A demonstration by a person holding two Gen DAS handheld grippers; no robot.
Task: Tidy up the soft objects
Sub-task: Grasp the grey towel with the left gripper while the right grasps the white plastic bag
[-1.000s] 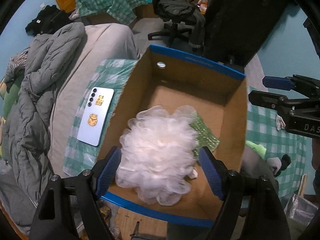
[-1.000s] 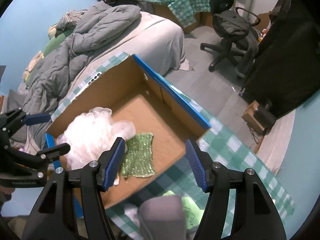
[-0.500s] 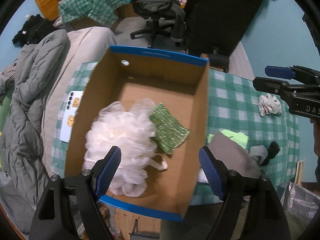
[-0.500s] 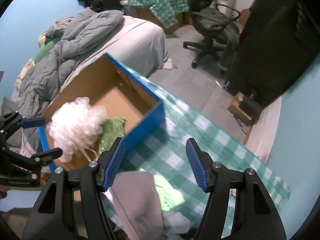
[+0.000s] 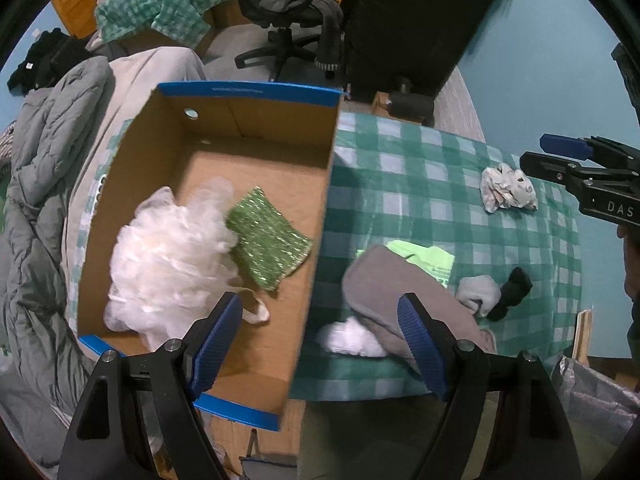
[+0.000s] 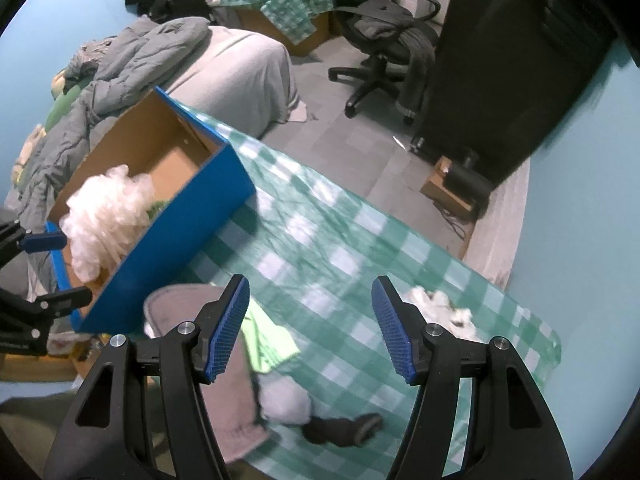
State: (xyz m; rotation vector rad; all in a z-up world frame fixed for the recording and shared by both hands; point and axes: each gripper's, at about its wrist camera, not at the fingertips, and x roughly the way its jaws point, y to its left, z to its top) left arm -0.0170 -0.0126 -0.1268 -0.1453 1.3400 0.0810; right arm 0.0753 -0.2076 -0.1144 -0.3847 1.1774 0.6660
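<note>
A blue-edged cardboard box (image 5: pixel 256 94) (image 6: pixel 192 236) holds a white mesh pouf (image 5: pixel 168 248) (image 6: pixel 104 212) and a green glittery sponge (image 5: pixel 268 236). On the green checked cloth (image 5: pixel 420 184) (image 6: pixel 320 240) lie a grey cloth (image 5: pixel 392 280) (image 6: pixel 176 300), a lime cloth (image 5: pixel 428 258) (image 6: pixel 272 344), a white sock (image 5: pixel 478 290) (image 6: pixel 284 400), a black sock (image 5: pixel 514 290) (image 6: pixel 340 430) and a patterned white rag (image 5: pixel 506 190) (image 6: pixel 440 306). My left gripper (image 5: pixel 320 340) is open and empty over the box's right wall. My right gripper (image 6: pixel 310 328) is open and empty above the cloth.
A bed with a grey duvet (image 5: pixel 36 168) (image 6: pixel 132 64) lies left of the table. An office chair (image 5: pixel 288 0) (image 6: pixel 384 40) and a black cabinet (image 5: pixel 416 12) (image 6: pixel 512 60) stand behind. The table's front edge (image 5: pixel 360 388) is close below my left gripper.
Both grippers have swung right, from over the box toward the checked cloth. The pouf and sponge stay in the box. The phone left of the box has gone out of view.
</note>
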